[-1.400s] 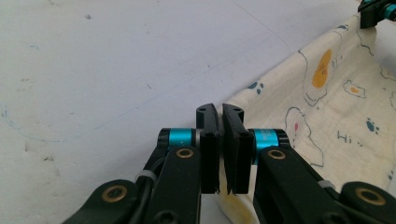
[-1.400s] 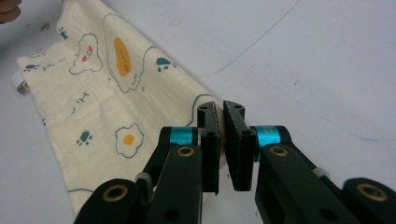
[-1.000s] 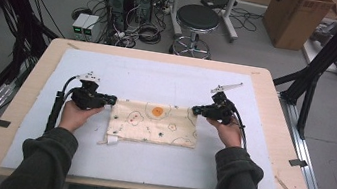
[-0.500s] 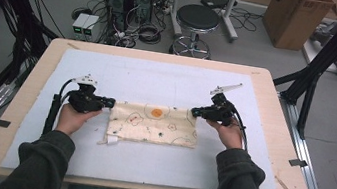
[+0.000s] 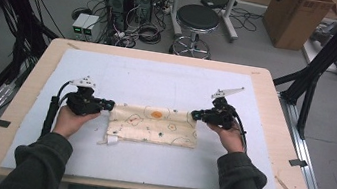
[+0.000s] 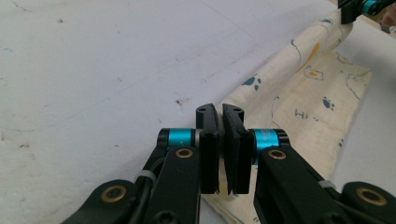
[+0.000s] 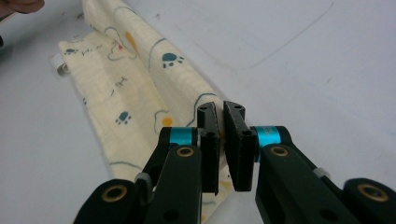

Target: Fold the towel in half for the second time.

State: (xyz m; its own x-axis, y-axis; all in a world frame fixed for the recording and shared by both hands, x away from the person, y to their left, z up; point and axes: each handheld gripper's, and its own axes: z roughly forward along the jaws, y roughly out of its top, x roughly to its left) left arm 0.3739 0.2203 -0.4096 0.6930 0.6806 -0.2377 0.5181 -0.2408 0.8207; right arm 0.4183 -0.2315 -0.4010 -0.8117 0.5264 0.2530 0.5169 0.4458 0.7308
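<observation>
While both grippers pinch its far corners, cream printed cloth (image 5: 153, 125) lies folded at worktop (image 5: 269, 84) centre: left gripper (image 5: 110, 104) clamped at 9 o'clock, right gripper (image 5: 195, 113) at 3 o'clock. Likely 1 fold done; further folding remains.

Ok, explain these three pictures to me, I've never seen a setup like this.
A person sits at a table with a hand-held tool in each hand. One picture looks down from above; the other two come from cameras riding on each tool, looking along its black jaws. On the white mat lies a folded cream cloth printed with paw marks. The left gripper and the right gripper are each shut on one end of the cloth's far edge.
</observation>
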